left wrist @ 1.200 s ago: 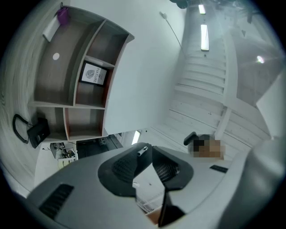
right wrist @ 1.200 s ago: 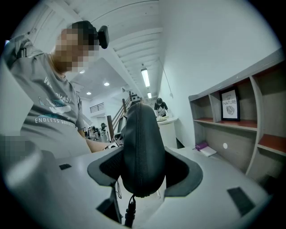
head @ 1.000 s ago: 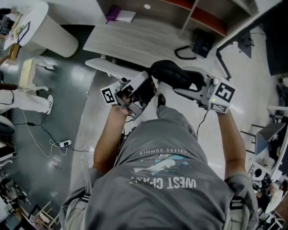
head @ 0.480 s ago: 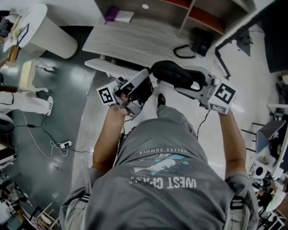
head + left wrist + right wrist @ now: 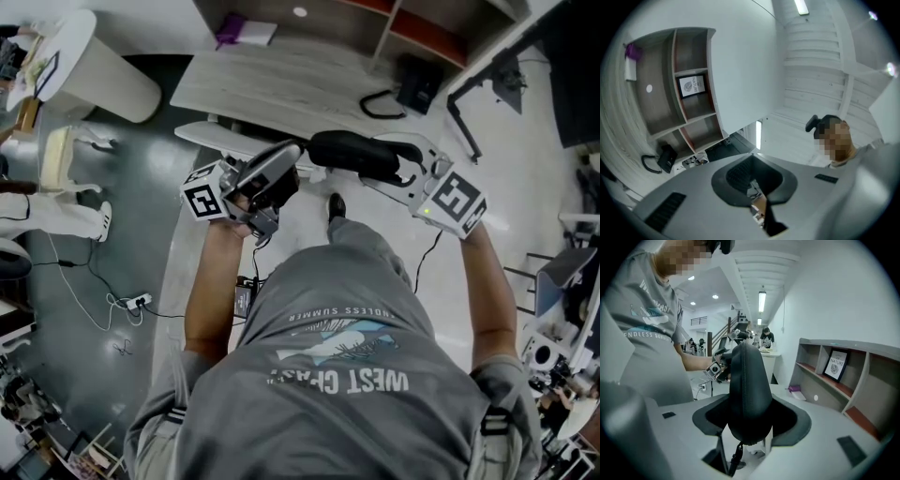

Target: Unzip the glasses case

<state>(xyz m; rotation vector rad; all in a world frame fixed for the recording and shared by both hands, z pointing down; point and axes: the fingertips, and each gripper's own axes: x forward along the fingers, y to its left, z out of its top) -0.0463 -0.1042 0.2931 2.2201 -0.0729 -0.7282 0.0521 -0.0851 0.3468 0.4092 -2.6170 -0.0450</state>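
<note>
The glasses case [image 5: 361,155] is up in the air in front of the person's chest, not resting on anything; the wooden tabletop [image 5: 272,84] lies beyond the case and carries none of its weight.

The right hand-held gripper [image 5: 389,167] grasps the case across its middle. Its jaws have just been closing, and the right gripper view shows the black shell filling the gap between them, with both pads against its sides. Holding it by the belly seems meant to brace the case and leave its ends and edge free.

A stitched line, probably the zip, runs up the face of the case toward that camera. A dark strap [image 5: 736,456] hangs from the case's near end.

The left hand-held gripper [image 5: 286,164] sits just beside the case's other end, tilted upward and clenched fully together. A thin dark strip shows at the seam of its jaws. It may be the zip pull, though I cannot tell for sure. If so, one hand anchors while the other is set to draw the slider round the case.
</note>
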